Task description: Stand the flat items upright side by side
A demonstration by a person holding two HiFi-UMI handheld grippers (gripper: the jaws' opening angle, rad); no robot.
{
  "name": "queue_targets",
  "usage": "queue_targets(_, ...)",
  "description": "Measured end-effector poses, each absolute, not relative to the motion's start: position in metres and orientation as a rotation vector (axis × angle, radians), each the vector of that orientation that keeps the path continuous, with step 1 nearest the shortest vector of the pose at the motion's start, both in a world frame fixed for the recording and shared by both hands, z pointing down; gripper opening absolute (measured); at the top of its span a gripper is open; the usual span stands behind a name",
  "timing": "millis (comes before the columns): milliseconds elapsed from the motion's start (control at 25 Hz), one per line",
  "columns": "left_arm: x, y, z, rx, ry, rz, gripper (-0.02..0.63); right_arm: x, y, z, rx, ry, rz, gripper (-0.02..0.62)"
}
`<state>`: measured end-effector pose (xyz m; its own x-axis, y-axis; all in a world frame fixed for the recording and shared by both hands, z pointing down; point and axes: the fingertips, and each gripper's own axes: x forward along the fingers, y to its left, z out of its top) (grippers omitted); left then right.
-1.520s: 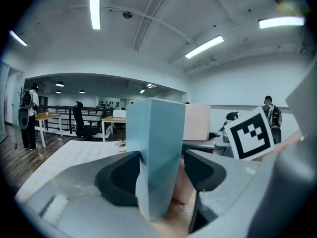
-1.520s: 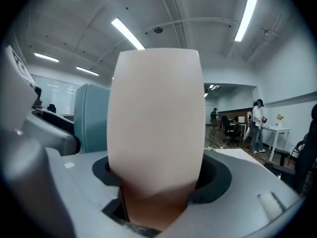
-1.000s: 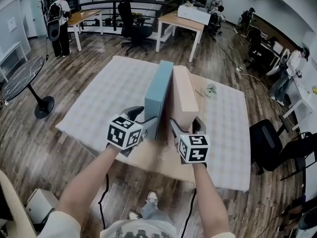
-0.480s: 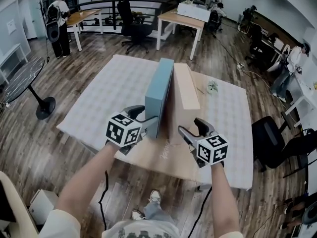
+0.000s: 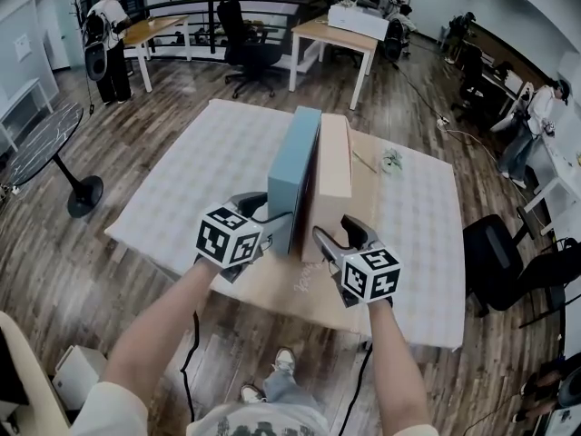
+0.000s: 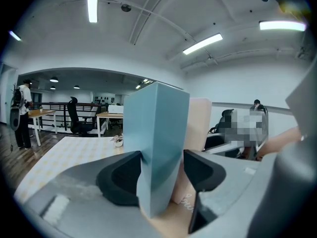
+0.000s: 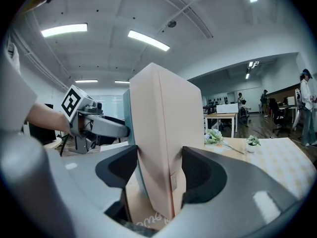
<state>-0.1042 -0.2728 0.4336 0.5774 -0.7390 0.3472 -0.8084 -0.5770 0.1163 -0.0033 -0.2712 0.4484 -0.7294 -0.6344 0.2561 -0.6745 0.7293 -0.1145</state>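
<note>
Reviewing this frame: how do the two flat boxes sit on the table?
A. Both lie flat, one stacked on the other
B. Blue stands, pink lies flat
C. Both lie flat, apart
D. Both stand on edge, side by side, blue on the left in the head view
D: the blue box and the pink box both stand on edge on the table, side by side, with the blue one on the left in the head view.

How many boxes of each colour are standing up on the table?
Blue box: 1
Pink box: 1
Total: 2
</note>
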Motion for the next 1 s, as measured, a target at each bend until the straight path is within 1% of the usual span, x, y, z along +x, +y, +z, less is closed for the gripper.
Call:
queue_targets(360,-0.1,-0.275,0.435,2.542,-1.293,0.385,0.282,-0.03,-0.282,0.451,1.163,-2.709,0.321,0.282)
queue_targets(680,-0.113,-0.268,0.426,2.478,-1.376,0.321,0.282,-0.011,-0.27,0.437,1.29,-2.637,0.339,0.284)
queue_targets(760,-0.121,-0.26,0.419,2.43,-1.421,0.283,0.282,-0.003,-0.259,0.428,1.318,-2.612,0.346,0.26)
queue_targets(840,-0.128,-0.249,0.409,2.407,-1.452,0.239,0.247,0.008,-0.246,0.42,1.356,-2.587,0.36,0.223)
queue_targets(880,-0.128,-0.242,0.403,2.409,-1.455,0.221,0.246,0.015,-0.24,0.416,1.377,-2.574,0.366,0.21)
queue_targets(920,-0.127,-0.235,0.399,2.417,-1.453,0.212,0.241,0.021,-0.234,0.412,1.397,-2.559,0.368,0.204)
queue_targets(960,-0.125,-0.227,0.397,2.425,-1.449,0.214,0.218,0.028,-0.228,0.408,1.417,-2.543,0.366,0.191)
queue_targets(1000,-0.122,-0.219,0.396,2.433,-1.445,0.223,0.209,0.034,-0.221,0.403,1.438,-2.526,0.36,0.182)
